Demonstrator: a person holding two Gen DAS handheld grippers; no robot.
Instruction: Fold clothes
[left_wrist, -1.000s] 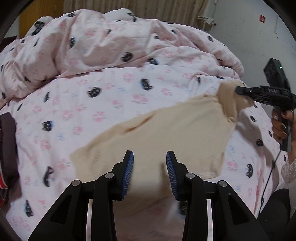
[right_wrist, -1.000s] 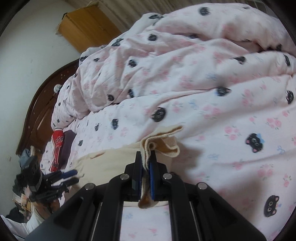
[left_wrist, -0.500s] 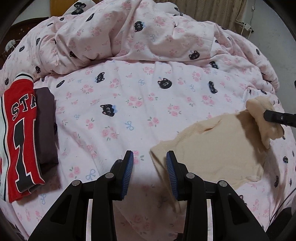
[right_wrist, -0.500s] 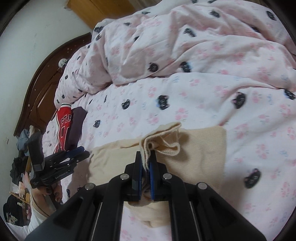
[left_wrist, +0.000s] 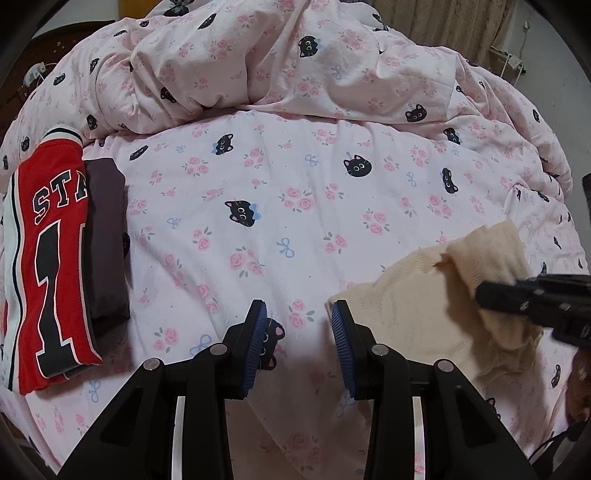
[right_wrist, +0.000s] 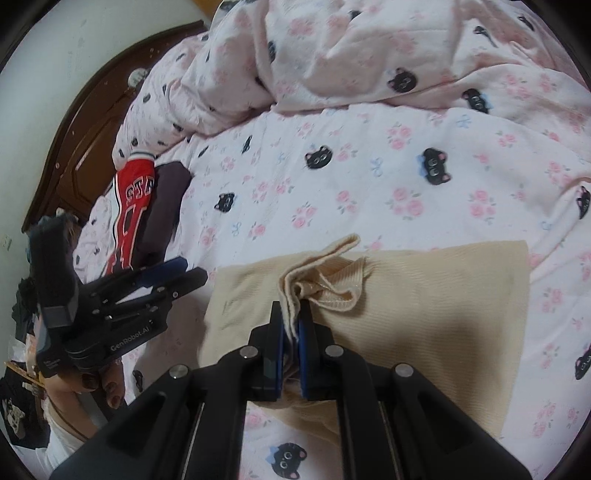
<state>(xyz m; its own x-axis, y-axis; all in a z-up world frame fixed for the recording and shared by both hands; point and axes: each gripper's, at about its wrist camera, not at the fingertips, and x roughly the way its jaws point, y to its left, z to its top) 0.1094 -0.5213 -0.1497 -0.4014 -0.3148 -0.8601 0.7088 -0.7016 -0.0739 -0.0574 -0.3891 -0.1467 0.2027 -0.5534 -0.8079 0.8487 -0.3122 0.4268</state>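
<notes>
The cream ribbed knit garment (right_wrist: 424, 306) lay spread on the pink cat-and-rose printed bed sheet (right_wrist: 332, 177), toward four o'clock in the left wrist view and filling the lower middle of the right wrist view. The right gripper (right_wrist: 290, 325) had its jaws closed on a bunched hem or cuff of that garment, several layers pinched together and lifted slightly off the flat panel, which suggested the edge was being carried across the body to make a fold. The left gripper (left_wrist: 298, 345) hung above bare sheet just beside the garment's nine o'clock corner, jaws apart and holding nothing, probably placed there to pin or catch that corner. At nine o'clock in the left view a folded red jersey with black and white lettering (left_wrist: 48, 266) lay on a folded dark grey-purple garment (left_wrist: 107, 240), set well apart from the cream one, seemingly as a pile for finished pieces. The rumpled quilt of the same print (left_wrist: 295, 62) was heaped at twelve o'clock, leaving the flat middle of the bed free for working.
</notes>
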